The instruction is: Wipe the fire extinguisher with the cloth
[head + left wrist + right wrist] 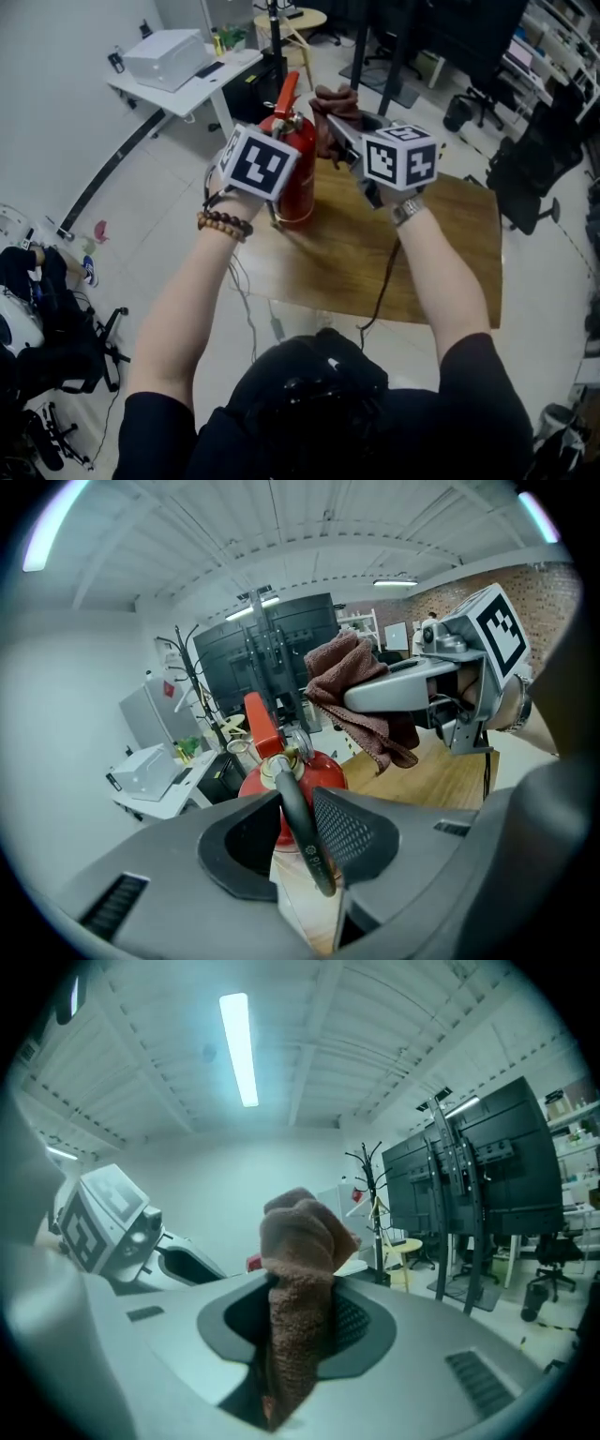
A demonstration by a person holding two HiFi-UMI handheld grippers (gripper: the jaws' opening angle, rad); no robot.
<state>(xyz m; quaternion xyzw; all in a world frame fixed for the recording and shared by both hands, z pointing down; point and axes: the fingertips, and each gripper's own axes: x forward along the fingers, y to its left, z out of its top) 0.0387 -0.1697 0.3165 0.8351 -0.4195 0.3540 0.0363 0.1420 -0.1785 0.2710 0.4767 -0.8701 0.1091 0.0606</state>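
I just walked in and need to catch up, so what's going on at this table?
A person works two handheld grippers over a red fire extinguisher standing on a wooden table. The right gripper is clamped on a brown cloth, held beside the extinguisher's top. The extinguisher's black hose runs between the left gripper jaws; whether they pinch it is unclear.

Bright ceiling tube (pixel 239 1049) glare; fisheye edges dark, blurred.

Black sleeves (pixel 155 422), brown bead bracelet (pixel 225 223), perhaps metal wristwatch (pixel 407 210)
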